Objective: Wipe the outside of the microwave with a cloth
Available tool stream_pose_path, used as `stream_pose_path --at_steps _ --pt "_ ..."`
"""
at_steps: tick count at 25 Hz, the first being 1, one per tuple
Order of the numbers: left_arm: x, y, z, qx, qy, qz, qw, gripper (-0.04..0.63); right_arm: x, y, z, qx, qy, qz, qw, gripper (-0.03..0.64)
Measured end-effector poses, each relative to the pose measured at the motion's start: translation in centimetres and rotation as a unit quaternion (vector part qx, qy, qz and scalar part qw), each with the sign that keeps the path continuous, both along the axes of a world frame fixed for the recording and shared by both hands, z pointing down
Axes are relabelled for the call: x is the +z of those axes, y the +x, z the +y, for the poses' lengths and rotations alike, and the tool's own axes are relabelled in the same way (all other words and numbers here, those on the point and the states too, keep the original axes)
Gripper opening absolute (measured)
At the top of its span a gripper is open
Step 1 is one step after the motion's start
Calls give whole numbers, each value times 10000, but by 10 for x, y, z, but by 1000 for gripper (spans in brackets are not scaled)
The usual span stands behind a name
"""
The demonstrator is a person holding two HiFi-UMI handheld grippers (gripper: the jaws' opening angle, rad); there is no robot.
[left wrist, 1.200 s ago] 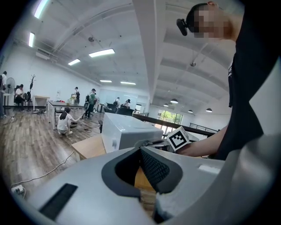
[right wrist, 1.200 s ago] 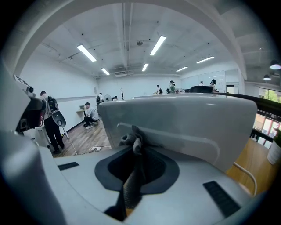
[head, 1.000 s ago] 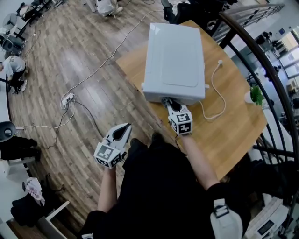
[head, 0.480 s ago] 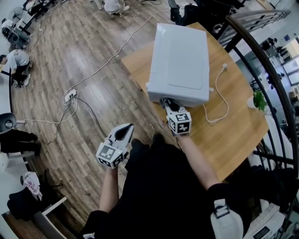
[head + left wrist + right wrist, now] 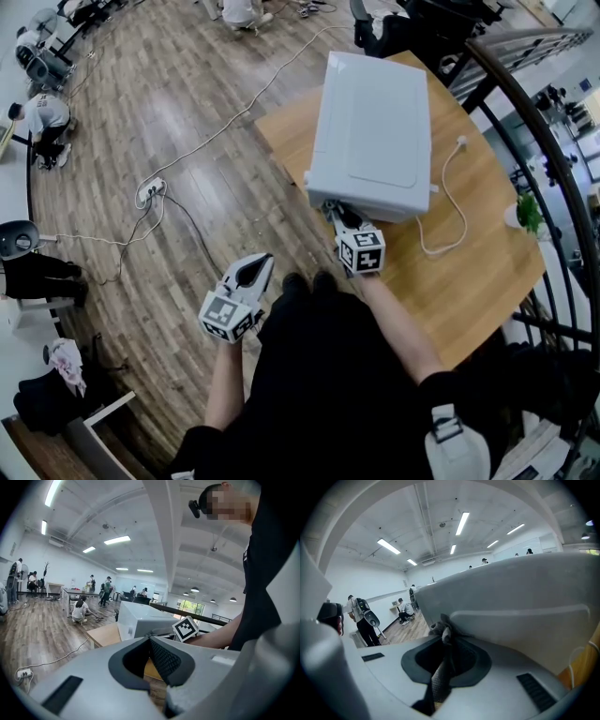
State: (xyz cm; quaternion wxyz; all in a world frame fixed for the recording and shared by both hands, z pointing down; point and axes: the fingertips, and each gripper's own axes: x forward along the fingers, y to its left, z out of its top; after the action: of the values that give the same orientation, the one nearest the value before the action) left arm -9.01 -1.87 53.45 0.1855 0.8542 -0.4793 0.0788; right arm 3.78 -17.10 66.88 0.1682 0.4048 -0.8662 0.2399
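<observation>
Microwave lies lengthwise away from the person on the surface. Right tool, clamped on a cloth, meets its near end; left tool is closed, empty.

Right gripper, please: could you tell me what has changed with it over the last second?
The right gripper, shut on the cloth, slid slightly along the microwave's near face toward its left corner. The left gripper stayed low beside the person, shut and empty.
</observation>
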Motion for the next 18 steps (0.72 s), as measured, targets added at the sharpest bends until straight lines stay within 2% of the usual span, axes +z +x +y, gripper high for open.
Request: stream_pose_path --at_steps 10,18 --pt "0 -9 -5 66 -4 2 10000 0 -2 -25 -4 -17 -68 -164 9998 32" --pt "-2 -30 -5 102 -21 59 9999 0 -3 -41 -2 42 -93 -75 9999 32"
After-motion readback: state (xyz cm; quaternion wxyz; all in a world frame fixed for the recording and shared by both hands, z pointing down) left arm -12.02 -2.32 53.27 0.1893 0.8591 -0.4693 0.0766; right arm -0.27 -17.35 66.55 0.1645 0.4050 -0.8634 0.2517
